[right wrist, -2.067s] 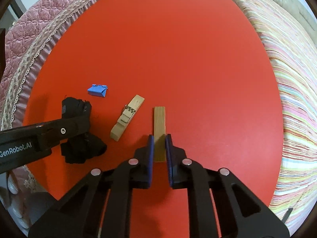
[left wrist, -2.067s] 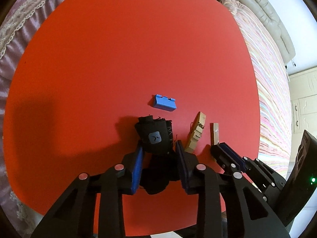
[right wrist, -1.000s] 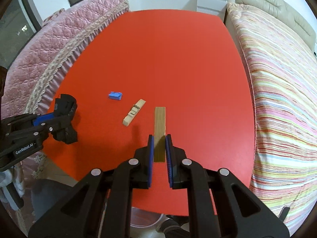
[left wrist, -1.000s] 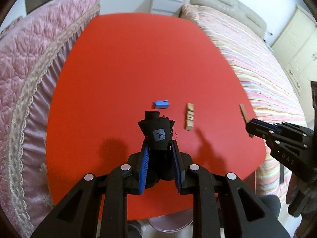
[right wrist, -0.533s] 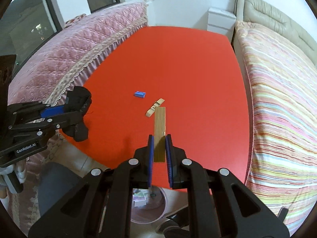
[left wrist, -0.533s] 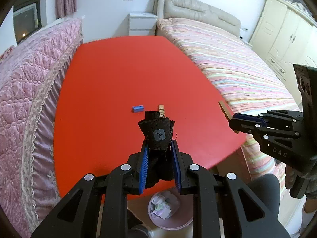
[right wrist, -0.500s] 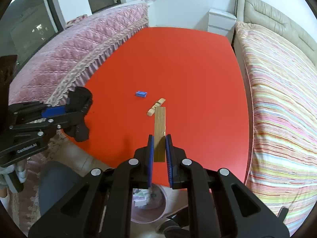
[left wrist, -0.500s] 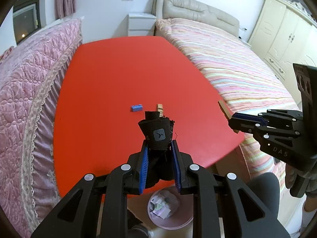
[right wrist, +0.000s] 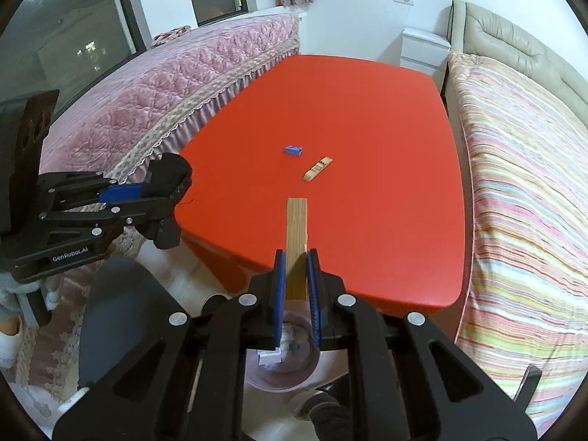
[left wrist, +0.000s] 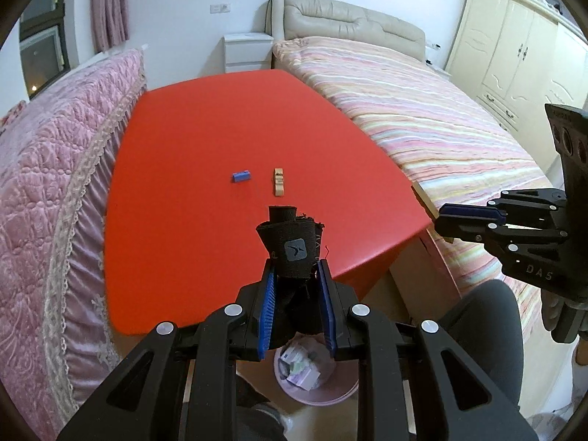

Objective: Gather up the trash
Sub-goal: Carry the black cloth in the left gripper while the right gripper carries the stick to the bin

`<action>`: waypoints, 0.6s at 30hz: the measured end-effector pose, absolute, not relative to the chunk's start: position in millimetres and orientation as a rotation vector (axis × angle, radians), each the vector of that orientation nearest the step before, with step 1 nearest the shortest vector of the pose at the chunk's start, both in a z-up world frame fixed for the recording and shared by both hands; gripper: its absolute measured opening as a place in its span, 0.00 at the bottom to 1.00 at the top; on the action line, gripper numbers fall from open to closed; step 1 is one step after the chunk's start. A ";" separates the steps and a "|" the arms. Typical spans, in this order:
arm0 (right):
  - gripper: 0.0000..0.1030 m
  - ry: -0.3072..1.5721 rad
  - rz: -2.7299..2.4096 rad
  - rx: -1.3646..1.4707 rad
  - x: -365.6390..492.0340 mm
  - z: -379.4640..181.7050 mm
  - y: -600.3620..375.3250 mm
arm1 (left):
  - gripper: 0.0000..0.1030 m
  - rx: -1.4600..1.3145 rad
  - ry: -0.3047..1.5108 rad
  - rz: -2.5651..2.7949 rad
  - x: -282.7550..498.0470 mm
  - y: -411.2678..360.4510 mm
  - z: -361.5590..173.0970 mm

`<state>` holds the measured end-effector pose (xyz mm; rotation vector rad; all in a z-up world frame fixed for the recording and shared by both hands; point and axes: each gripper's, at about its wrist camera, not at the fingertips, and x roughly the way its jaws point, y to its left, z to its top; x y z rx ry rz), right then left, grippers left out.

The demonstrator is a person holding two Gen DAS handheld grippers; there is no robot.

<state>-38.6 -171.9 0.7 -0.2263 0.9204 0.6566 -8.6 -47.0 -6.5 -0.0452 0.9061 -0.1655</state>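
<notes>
My left gripper [left wrist: 297, 286] is shut on a black fabric piece [left wrist: 292, 246] with a grey logo patch, held beyond the near edge of the red table [left wrist: 205, 139], above a pink trash bin [left wrist: 316, 378] on the floor that holds paper scraps. My right gripper [right wrist: 296, 283] is shut on a flat wooden stick [right wrist: 296, 235], also off the table's near edge, with the pink bin [right wrist: 279, 364] under it. On the table lie a small blue block [left wrist: 241, 176] and a wooden clothespin [left wrist: 279, 181]. Each gripper shows in the other's view: the right gripper [left wrist: 446, 220] and the left gripper [right wrist: 161, 191].
A pink quilted bed [left wrist: 47, 183] borders the table on the left and a striped bed [left wrist: 422, 121] on the right. A white nightstand [left wrist: 248, 51] and a cream wardrobe [left wrist: 514, 55] stand further back. The person's grey-clad legs [right wrist: 121, 305] are beside the bin.
Both grippers have pulled back and up from the table with their loads, from over the surface to beyond its near edge. The bin has come into view below them.
</notes>
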 end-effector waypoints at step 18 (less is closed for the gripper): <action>0.11 1.009 0.741 -0.224 -91.7 -31.3 -178.2 | 0.21 -0.030 0.968 -0.256 -49.7 -70.4 -31.8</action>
